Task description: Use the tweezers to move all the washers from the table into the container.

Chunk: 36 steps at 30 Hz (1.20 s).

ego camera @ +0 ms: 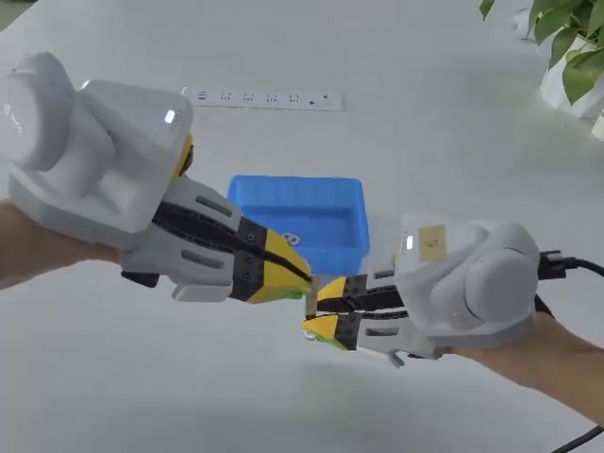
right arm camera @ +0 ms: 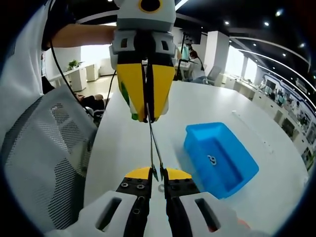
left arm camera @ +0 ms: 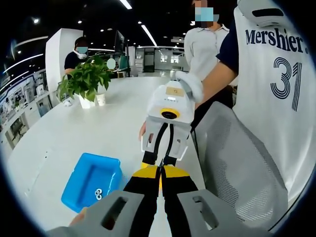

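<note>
Just beside the blue container (ego camera: 330,212), left tongs (ego camera: 297,274) and right tongs (ego camera: 316,316) both pinch the tweezers (right arm camera: 150,138) tight; uneven pulling could twist them free.

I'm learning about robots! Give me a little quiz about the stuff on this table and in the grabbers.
1. Pick one: the rectangular plastic container is A) red, B) blue, C) green.
2. True or false: small metal washers lie inside that container.
3. Fill in: the thin metal tweezers stretch from the left gripper to the ___ gripper.
Key: 1 B; 2 true; 3 right gripper.
</note>
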Available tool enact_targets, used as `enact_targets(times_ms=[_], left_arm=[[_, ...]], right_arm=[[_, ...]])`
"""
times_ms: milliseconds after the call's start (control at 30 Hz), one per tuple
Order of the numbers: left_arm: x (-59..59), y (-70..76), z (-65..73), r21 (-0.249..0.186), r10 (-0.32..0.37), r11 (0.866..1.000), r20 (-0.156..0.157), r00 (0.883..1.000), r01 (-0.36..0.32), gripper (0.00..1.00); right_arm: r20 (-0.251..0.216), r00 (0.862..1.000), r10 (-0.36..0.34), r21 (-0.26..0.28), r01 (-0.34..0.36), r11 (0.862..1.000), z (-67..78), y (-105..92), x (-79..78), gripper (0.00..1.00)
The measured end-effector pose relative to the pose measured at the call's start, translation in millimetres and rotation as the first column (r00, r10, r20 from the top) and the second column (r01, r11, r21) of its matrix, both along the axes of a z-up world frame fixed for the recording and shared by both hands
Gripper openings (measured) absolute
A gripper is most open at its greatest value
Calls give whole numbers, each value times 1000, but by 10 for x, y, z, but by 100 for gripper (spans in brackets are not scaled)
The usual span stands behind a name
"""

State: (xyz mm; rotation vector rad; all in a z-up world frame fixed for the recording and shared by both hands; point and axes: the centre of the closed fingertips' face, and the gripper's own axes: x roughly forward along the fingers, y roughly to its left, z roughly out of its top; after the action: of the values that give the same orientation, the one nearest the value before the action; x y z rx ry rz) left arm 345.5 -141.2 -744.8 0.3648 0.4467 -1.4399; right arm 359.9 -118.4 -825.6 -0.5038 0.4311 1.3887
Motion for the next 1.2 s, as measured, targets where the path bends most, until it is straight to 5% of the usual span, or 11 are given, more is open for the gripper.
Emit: enact_targets(times_ms=[1200], left_arm=[[97,22,-339,3,20,1000,-61,998,-20,5]], right_arm=[[-55,998,-11,-27,10,1000,-323,-22,39,11]])
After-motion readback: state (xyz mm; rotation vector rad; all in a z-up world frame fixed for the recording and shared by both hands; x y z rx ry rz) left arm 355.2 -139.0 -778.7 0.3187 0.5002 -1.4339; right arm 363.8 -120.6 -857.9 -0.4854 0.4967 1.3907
